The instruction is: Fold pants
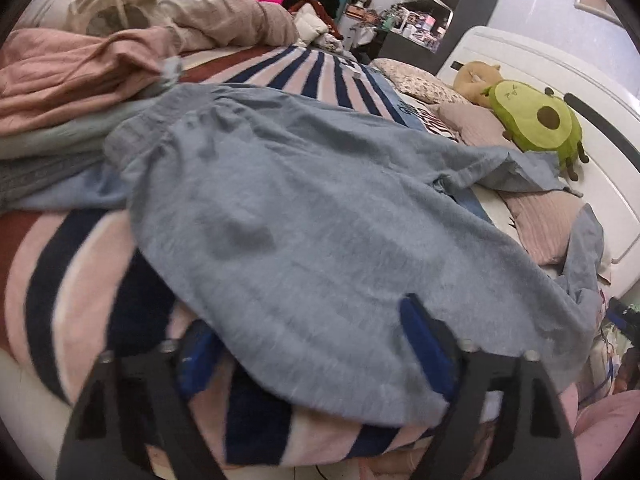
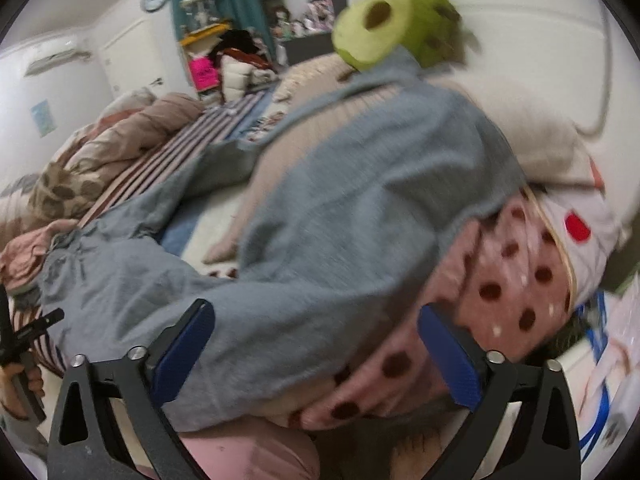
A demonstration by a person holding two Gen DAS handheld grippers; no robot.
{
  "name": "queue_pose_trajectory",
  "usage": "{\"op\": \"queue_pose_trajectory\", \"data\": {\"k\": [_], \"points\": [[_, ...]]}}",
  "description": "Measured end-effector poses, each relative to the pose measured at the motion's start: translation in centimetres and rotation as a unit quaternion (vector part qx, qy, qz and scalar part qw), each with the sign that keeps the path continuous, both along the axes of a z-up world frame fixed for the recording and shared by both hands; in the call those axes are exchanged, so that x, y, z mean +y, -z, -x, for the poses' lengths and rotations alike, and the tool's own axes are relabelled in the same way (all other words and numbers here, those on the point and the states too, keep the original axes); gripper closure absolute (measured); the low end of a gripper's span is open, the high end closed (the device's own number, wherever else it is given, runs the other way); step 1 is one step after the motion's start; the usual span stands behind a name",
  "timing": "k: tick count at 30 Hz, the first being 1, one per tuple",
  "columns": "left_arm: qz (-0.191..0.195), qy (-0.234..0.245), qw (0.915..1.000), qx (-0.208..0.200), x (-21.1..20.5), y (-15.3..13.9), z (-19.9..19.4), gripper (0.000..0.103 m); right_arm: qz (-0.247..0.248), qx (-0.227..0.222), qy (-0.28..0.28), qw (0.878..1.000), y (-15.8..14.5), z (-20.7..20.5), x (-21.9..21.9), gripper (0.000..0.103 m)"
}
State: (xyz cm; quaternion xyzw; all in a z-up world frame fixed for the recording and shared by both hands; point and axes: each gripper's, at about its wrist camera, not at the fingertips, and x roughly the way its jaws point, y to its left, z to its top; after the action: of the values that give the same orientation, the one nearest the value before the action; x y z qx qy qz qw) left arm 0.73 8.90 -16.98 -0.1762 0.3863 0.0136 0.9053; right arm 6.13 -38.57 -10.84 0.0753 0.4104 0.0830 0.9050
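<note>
Light blue-grey pants (image 1: 300,208) lie spread across the bed, waistband toward the far left and one leg running off to the right over a pillow. My left gripper (image 1: 308,316) is low over the near edge of the pants. Its jaws stand wide, with the left pad (image 1: 196,352) at the cloth's edge and the right pad (image 1: 424,344) on top of the cloth. In the right wrist view, the pants (image 2: 340,208) drape over the pillows. My right gripper (image 2: 316,310) is open, with the end of a pants leg between its pads but not pinched.
A striped blanket (image 1: 64,280) covers the bed. Crumpled pink bedding (image 1: 80,72) is piled at the far left. An avocado plush (image 1: 536,124) sits by the white headboard (image 1: 540,60). A polka-dot pillow (image 2: 512,292) lies under the leg end. A hand with the other gripper (image 2: 24,340) shows at the left edge.
</note>
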Motion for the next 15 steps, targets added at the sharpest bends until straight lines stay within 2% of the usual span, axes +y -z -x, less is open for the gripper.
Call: {"op": "queue_pose_trajectory", "data": {"k": [2, 4, 6, 7, 9, 10, 11, 15], "points": [[0.010, 0.007, 0.9999, 0.006, -0.3, 0.0, -0.9, 0.046, -0.020, 0.010, 0.002, 1.000, 1.0, -0.2, -0.9, 0.024], [0.003, 0.013, 0.9999, 0.011, -0.9, 0.1, -1.8, 0.056, -0.038, 0.015, -0.003, 0.999, 1.7, -0.4, -1.3, 0.028], [-0.011, 0.017, 0.9997, 0.016, -1.3, 0.0, -2.5, 0.075, -0.054, 0.019, -0.005, 0.998, 2.2, -0.9, -1.8, 0.031], [-0.012, 0.018, 0.9996, 0.018, -1.5, 0.0, -2.9, 0.080, -0.060, 0.021, -0.004, 0.998, 2.3, -1.2, -2.2, 0.031], [-0.013, 0.019, 0.9996, 0.017, -1.5, -0.2, -3.4, 0.096, -0.070, 0.022, -0.007, 0.997, 2.5, -1.8, -2.7, 0.047], [-0.011, 0.021, 0.9996, 0.014, -1.5, -0.4, -3.6, 0.097, -0.075, 0.024, -0.014, 0.997, 2.5, -2.1, -2.7, 0.064], [-0.009, 0.023, 0.9997, 0.009, -1.4, -0.6, -3.8, 0.098, -0.082, 0.022, -0.024, 0.996, 2.4, -2.3, -2.6, 0.070], [-0.021, 0.031, 0.9992, -0.014, -1.8, -1.7, -4.6, 0.100, -0.083, 0.009, -0.052, 0.995, 1.7, -2.9, -1.8, 0.070]]}}
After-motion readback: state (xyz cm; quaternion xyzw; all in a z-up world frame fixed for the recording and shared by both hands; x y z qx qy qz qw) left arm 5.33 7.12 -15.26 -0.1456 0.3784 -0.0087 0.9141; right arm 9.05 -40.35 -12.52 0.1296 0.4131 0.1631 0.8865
